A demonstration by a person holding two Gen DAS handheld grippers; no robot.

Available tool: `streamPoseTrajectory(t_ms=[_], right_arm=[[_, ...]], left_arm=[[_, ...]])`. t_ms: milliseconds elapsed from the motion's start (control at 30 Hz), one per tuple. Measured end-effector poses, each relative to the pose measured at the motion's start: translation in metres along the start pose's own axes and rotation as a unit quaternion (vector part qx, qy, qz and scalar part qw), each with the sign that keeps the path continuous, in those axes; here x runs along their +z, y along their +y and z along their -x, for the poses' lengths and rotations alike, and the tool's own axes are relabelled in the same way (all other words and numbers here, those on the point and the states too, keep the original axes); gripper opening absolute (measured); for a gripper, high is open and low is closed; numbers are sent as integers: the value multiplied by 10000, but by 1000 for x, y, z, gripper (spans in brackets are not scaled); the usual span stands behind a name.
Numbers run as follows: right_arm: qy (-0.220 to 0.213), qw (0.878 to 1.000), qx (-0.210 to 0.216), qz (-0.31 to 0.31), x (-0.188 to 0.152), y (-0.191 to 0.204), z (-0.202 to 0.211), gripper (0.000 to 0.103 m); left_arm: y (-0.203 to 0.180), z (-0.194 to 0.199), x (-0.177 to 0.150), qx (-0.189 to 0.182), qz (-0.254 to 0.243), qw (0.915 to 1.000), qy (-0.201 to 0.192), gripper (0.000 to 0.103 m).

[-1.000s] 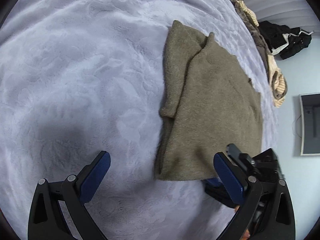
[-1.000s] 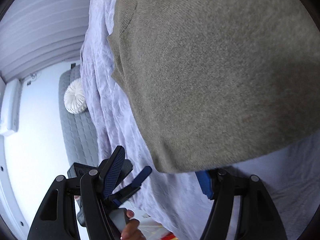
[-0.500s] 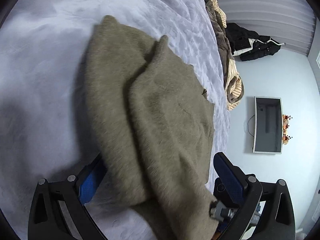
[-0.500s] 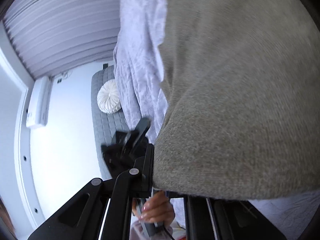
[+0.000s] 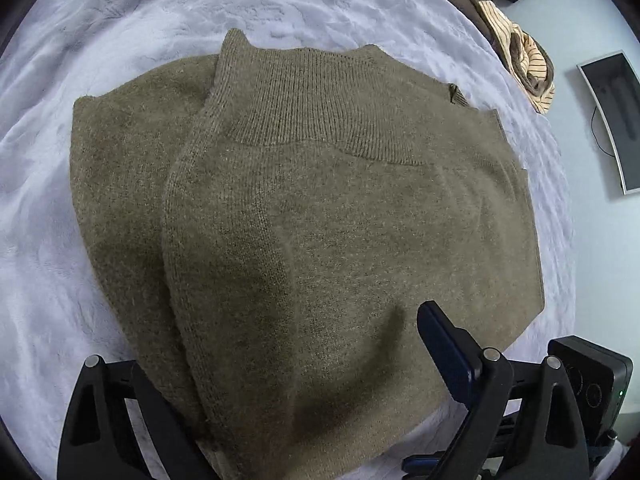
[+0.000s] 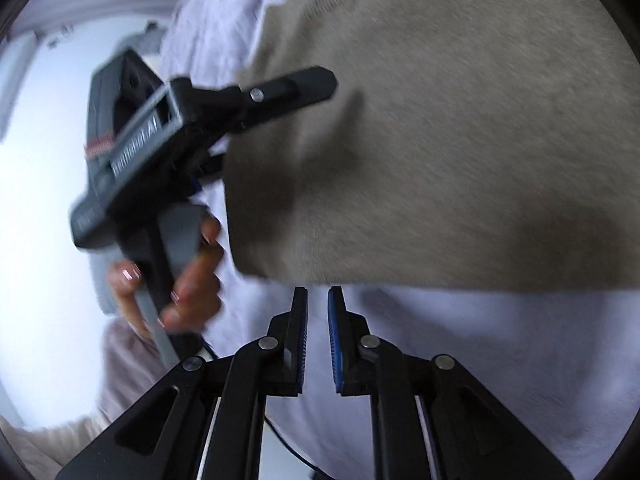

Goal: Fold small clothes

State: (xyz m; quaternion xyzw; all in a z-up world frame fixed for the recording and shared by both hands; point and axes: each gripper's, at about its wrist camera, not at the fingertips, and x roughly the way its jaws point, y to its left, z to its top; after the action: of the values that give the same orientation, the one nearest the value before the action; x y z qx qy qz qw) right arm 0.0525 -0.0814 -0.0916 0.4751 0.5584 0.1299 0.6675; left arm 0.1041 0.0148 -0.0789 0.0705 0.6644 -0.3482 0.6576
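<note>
An olive-brown knitted sweater (image 5: 312, 216) lies folded on the pale lilac bedspread (image 5: 48, 240), its ribbed band at the far side. My left gripper (image 5: 304, 380) stands wide open astride the sweater's near edge; the right finger (image 5: 444, 344) rests on top of the cloth and the left finger is hidden under it. In the right wrist view the same sweater (image 6: 460, 128) fills the upper right, and the left gripper's body (image 6: 168, 136) reaches onto its edge, held by a hand. My right gripper (image 6: 317, 312) is nearly shut and empty, just off the sweater's near edge.
A pile of brown and striped clothes (image 5: 516, 40) lies at the bed's far right edge. A wall screen (image 5: 616, 120) hangs beyond it. The right gripper's body (image 5: 588, 380) shows at the lower right of the left wrist view.
The left gripper has swung in over the sweater and straddles its near edge. The right gripper has closed and drawn back off the sweater's edge, empty.
</note>
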Motion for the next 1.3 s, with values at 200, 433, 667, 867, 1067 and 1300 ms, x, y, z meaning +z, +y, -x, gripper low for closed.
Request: streamPoseTrajectory(t_ms=[200,433,667,867,1067,1300], right_arm=[[-322,9983,-465,156,4,-5,42,22],[-1358,9812,-1218,622,20,-10,92,38],[-984,9875,-1229,87,41,-70,83,13],[-1202,9895,-805,-4,41,-85,86,12],[-1211,9916,-429,-111,40,-99,95,12],[-1954,9786,-579,-298,35,-110,151,13]], left_arm=[[0,2,0,225,106,9996,-97,96],[1,-5,-1,609,133,9980,-49,96],[-22,-3,-1,1202,-288,9915,-414,31],[-35,27,-2,1061,-369,9902,-824,19],[-102,77,10,569,-812,9834,-1518,19],[-224,37,26,365,-2183,9672,-1246,19]])
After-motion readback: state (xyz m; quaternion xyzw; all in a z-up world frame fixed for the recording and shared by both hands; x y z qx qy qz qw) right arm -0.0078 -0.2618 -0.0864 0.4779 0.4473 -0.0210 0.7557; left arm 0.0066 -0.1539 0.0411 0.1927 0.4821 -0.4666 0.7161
